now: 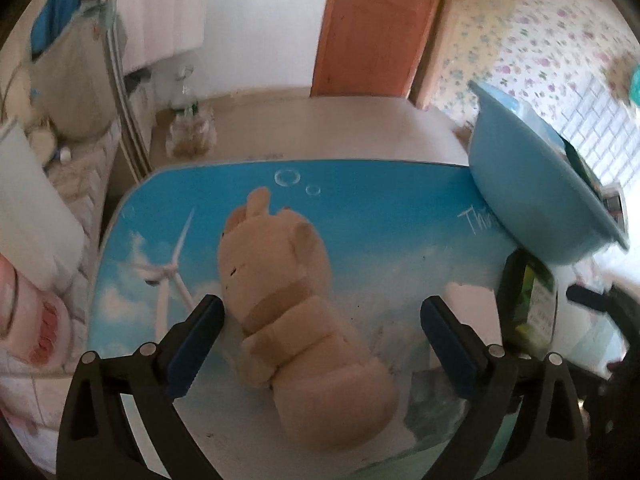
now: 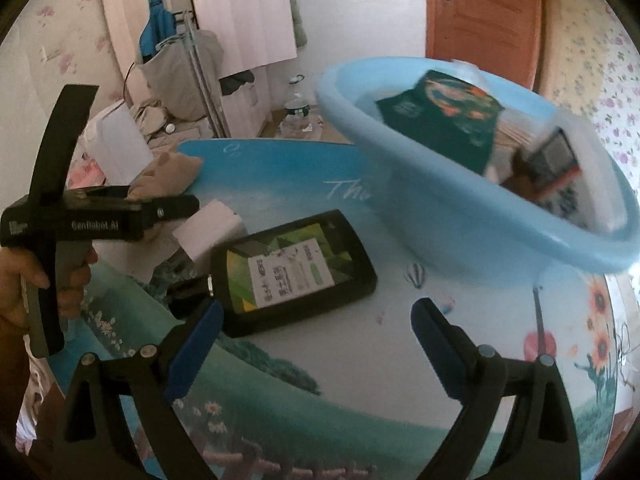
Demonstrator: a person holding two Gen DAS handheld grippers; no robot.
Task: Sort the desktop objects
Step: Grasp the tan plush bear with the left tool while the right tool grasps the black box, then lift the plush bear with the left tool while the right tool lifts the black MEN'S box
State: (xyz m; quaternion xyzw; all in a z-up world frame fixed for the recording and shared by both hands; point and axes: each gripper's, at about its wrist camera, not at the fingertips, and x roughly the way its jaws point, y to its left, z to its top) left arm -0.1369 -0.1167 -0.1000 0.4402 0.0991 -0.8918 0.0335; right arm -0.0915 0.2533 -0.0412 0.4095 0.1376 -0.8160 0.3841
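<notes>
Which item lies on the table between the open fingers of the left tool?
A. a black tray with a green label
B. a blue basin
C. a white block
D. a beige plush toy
D: in the left wrist view the beige plush toy lies on the printed table between the spread fingers of the left tool, which do not touch it; the blue basin sits off to the right.
</notes>
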